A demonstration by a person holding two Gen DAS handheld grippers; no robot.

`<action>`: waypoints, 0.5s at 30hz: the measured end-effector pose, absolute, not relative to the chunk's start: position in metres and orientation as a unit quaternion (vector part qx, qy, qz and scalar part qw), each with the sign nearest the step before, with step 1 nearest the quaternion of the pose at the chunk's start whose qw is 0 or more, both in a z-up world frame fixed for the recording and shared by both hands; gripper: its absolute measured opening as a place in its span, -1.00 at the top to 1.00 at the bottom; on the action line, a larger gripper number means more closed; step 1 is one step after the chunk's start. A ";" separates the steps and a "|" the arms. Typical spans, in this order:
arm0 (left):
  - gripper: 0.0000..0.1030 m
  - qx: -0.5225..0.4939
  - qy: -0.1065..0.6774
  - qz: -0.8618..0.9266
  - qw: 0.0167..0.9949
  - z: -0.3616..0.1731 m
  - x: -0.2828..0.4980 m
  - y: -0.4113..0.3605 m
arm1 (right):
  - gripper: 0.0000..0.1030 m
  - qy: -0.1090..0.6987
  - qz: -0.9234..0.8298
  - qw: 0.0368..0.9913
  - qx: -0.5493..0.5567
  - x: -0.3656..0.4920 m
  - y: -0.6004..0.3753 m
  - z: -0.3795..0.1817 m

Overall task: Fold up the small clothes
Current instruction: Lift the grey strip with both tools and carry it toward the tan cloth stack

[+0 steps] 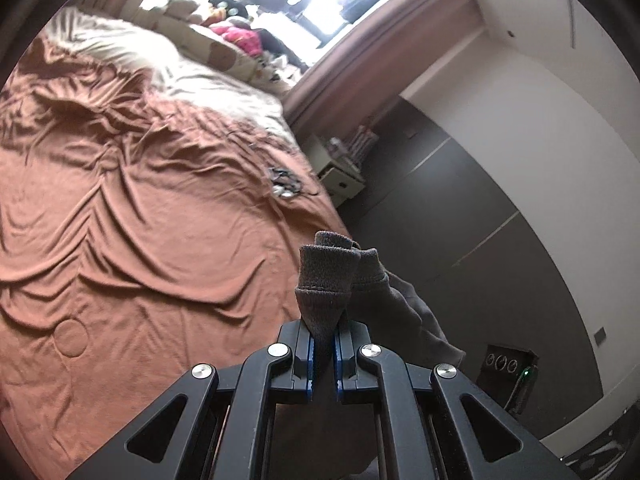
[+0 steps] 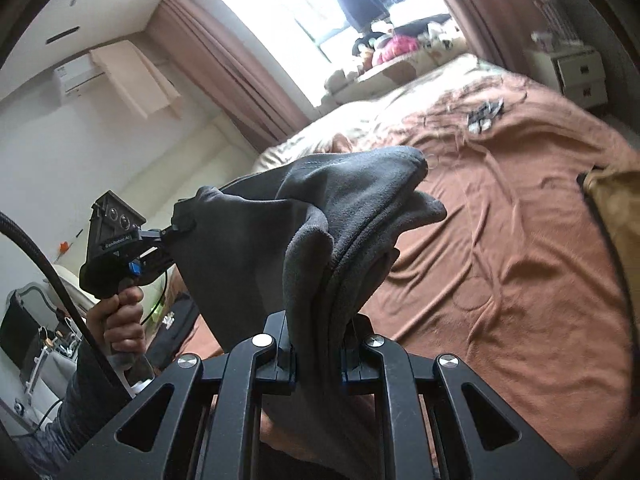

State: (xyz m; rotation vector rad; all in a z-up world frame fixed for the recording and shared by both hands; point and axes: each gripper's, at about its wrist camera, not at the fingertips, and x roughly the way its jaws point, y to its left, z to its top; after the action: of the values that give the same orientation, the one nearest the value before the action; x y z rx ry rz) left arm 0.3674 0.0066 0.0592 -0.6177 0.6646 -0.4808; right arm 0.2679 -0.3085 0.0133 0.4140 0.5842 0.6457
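While held aloft, one grey garment [image 2: 320, 216], two hand-held grippers clamped.

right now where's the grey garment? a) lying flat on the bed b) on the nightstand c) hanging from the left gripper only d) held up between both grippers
d: the right gripper and the left gripper each pinch the grey garment, which hangs in the air above the brown bedspread.

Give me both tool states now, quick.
Left tool: closed on the grey garment.
Right tool: closed on the same grey garment, held above the bed.
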 end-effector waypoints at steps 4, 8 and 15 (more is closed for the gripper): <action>0.87 -0.282 0.306 -0.251 0.874 0.083 0.362 -0.019 | 0.80 0.256 0.293 0.903 0.183 0.246 -0.336 0.034; 0.87 -0.269 0.299 -0.276 0.873 0.101 0.361 -0.053 | 0.80 0.235 0.269 0.919 0.169 0.224 -0.375 0.054; 0.87 -0.255 0.305 -0.329 0.857 0.117 0.371 -0.118 | 0.80 0.214 0.223 0.939 0.150 0.194 -0.434 0.073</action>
State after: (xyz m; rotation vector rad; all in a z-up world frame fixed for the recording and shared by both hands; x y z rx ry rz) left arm 0.3714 -0.1182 0.1167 -0.5354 0.6402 -0.6911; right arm 0.1939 -0.4339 0.0726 0.3059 0.4368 0.4558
